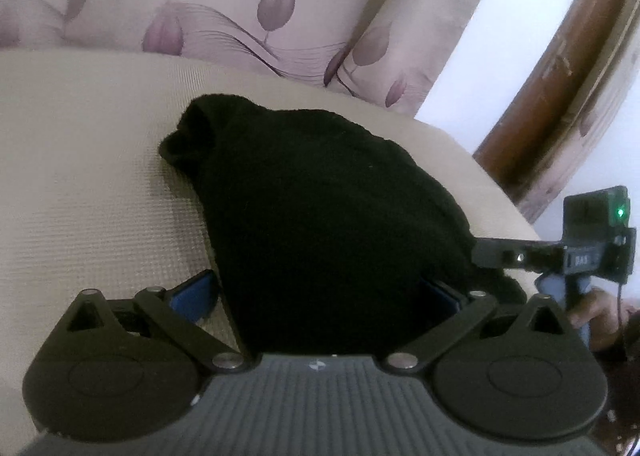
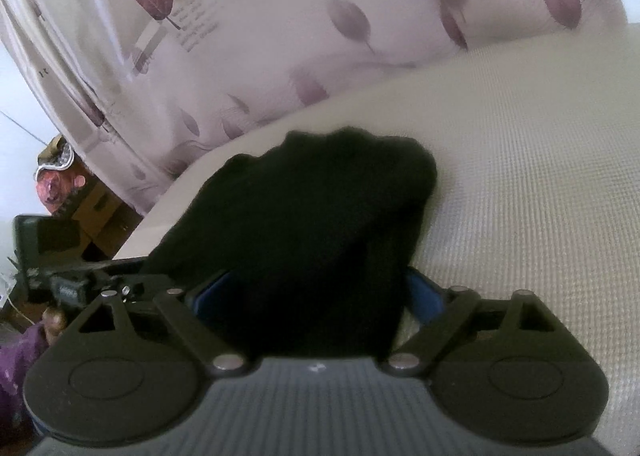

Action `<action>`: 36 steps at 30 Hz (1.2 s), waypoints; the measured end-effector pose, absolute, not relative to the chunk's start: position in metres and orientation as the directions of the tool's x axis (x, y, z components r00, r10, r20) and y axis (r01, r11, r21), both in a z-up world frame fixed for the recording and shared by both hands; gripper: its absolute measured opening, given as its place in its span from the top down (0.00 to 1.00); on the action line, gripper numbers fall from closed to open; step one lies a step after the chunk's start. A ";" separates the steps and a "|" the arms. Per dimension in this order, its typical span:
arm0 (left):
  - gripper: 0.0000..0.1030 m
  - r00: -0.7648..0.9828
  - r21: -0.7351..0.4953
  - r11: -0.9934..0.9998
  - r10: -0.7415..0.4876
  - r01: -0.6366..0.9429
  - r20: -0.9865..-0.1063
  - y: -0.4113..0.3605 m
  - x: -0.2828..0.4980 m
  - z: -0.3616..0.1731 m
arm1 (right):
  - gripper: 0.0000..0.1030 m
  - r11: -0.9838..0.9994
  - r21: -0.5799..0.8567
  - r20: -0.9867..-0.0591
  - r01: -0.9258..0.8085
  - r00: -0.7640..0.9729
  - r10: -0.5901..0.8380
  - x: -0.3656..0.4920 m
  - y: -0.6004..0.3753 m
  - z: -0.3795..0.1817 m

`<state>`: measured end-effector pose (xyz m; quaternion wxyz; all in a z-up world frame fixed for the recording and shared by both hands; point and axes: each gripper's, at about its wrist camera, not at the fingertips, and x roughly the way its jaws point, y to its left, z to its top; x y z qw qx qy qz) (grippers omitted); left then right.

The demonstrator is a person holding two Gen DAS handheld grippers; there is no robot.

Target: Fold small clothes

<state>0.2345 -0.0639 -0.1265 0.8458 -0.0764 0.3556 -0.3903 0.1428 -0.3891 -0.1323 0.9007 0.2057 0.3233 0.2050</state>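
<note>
A small black garment [image 1: 320,208] lies bunched on a beige textured surface [image 1: 88,184]. In the left wrist view its near edge lies between the blue pads of my left gripper [image 1: 316,296], whose jaws stand wide apart around the cloth. In the right wrist view the same black garment [image 2: 320,224] fills the gap of my right gripper [image 2: 320,292], jaws also wide apart. The fingertips are hidden under the cloth in both views. The right gripper [image 1: 500,252] shows at the garment's right edge in the left wrist view.
A pale curtain with purple leaves [image 1: 240,8] hangs behind the surface. A brown wooden frame [image 1: 560,68] stands at the right. Cardboard boxes and clutter [image 2: 76,192] sit beyond the surface's left edge. The other gripper [image 2: 60,268] shows at left.
</note>
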 end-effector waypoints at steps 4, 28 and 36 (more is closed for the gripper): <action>0.03 0.389 -0.441 0.628 -0.762 0.641 -0.519 -0.070 0.245 -0.129 | 0.11 0.849 0.466 -0.522 -0.250 0.697 0.491 0.152 -0.385 -0.130; 0.09 0.260 -0.646 0.440 -0.896 0.623 -0.359 -0.060 0.289 -0.147 | 0.32 0.639 0.721 -0.390 -0.268 0.606 0.694 0.189 -0.393 -0.148; 0.45 0.416 -0.453 0.624 -0.773 0.637 -0.480 -0.076 0.266 -0.140 | 0.62 0.785 0.556 -0.508 -0.272 0.637 0.580 0.189 -0.353 -0.138</action>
